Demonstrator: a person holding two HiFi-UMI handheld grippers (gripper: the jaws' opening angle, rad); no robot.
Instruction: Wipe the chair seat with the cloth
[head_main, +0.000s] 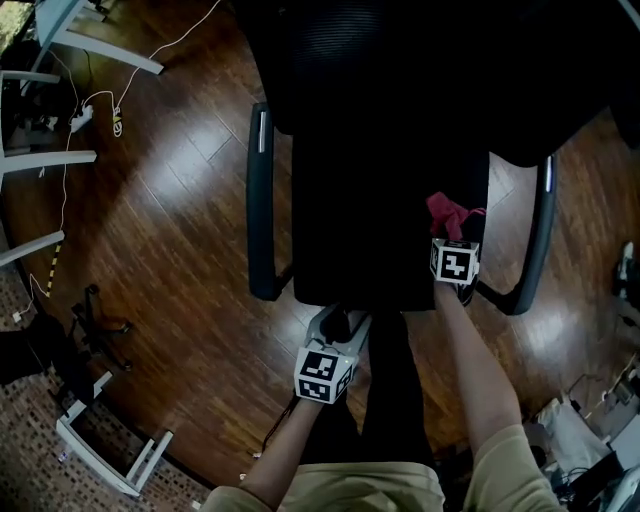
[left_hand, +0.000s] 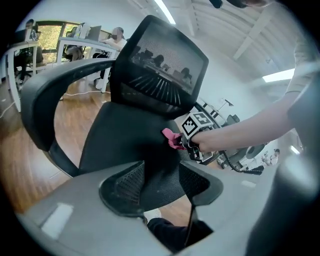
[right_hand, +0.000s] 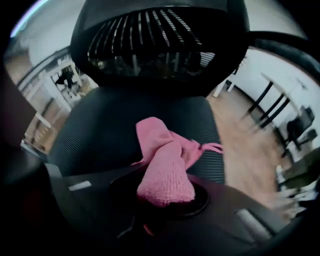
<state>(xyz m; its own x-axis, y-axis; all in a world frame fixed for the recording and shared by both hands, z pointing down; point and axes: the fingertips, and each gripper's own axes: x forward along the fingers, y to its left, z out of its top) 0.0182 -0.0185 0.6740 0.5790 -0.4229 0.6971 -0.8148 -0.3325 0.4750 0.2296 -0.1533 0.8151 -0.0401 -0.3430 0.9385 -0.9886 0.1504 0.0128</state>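
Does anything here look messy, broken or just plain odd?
Nothing stands out. The pink cloth is bunched in the right gripper, on the black chair seat, which looks intact. Only a white cable trails loosely over the wood floor.

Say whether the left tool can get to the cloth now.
Probably yes: only bare seat lies between the open left tool and the cloth, though the right tool holds it.

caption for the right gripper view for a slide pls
Right hand-held gripper clamps a pink cloth over the black chair seat.
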